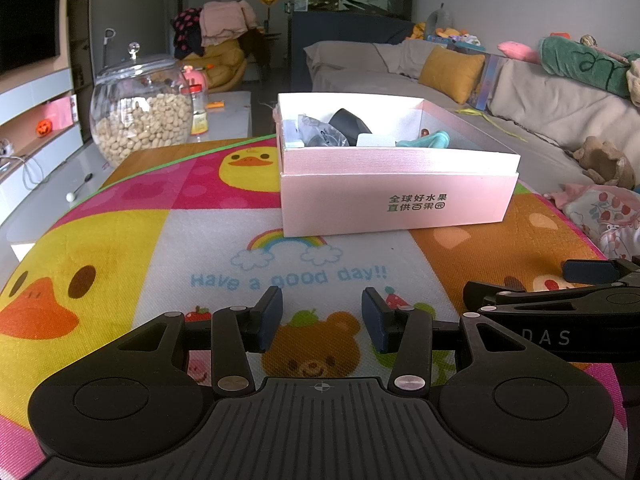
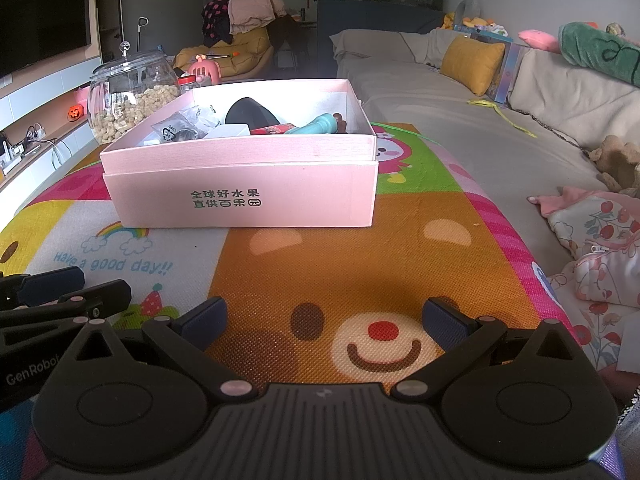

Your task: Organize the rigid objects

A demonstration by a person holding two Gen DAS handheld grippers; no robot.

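Note:
A pink cardboard box (image 1: 396, 200) with green Chinese print stands on the cartoon mat, also in the right wrist view (image 2: 240, 196). Inside lie a black rounded object (image 2: 250, 114), a teal handle-shaped item (image 2: 316, 125), a clear plastic bag with a dark part (image 2: 180, 126), a white block (image 2: 228, 132) and a red strip (image 2: 272, 129). My left gripper (image 1: 322, 324) is open and empty, low over the mat in front of the box. My right gripper (image 2: 324, 322) is open wider, empty, to its right; it also shows in the left wrist view (image 1: 560, 292).
A glass jar of peanuts (image 1: 140, 120) and a small bottle (image 1: 199, 114) stand behind the box at the left. A sofa (image 2: 480, 120) with cushions and plush toys runs along the right. Patterned fabric (image 2: 600, 248) lies at the mat's right edge.

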